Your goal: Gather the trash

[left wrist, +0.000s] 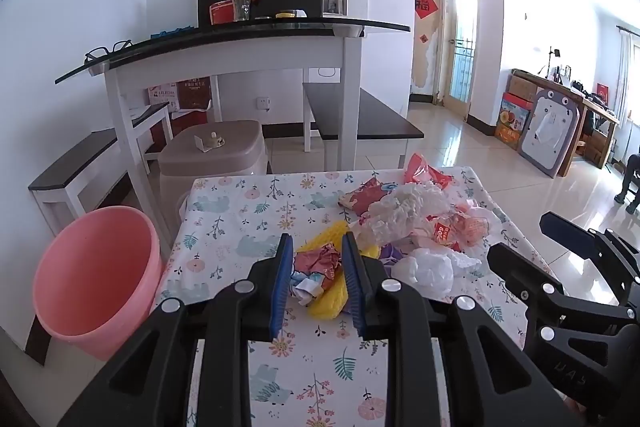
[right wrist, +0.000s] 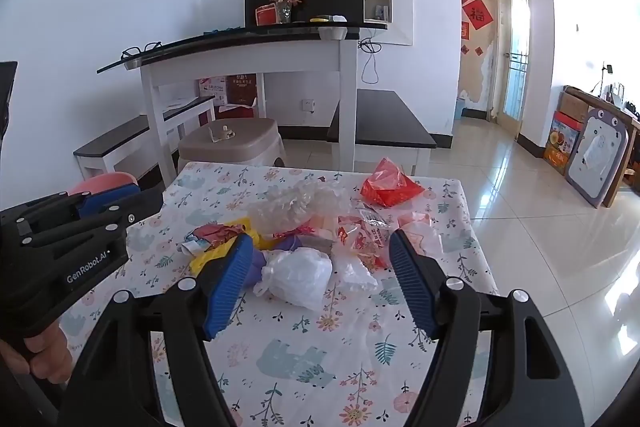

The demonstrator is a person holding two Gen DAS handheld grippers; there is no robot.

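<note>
the left hand-held gripper (left wrist: 314, 259) had its blue pads clamped on a crumpled red wrapper (left wrist: 320, 265), with a yellow foam net (left wrist: 330, 297) lying under and just beyond it on the floral surface (left wrist: 240, 211). the right hand-held gripper (right wrist: 320, 267) stood with its jaws wide apart, a white plastic bag (right wrist: 298, 277) lying between them, untouched. more trash sat just ahead: a clear crinkled bag (right wrist: 296, 203) and a red bag (right wrist: 390, 185) farther off. a pink bin (left wrist: 94, 281) stood left of the left hand-held gripper.
</note>
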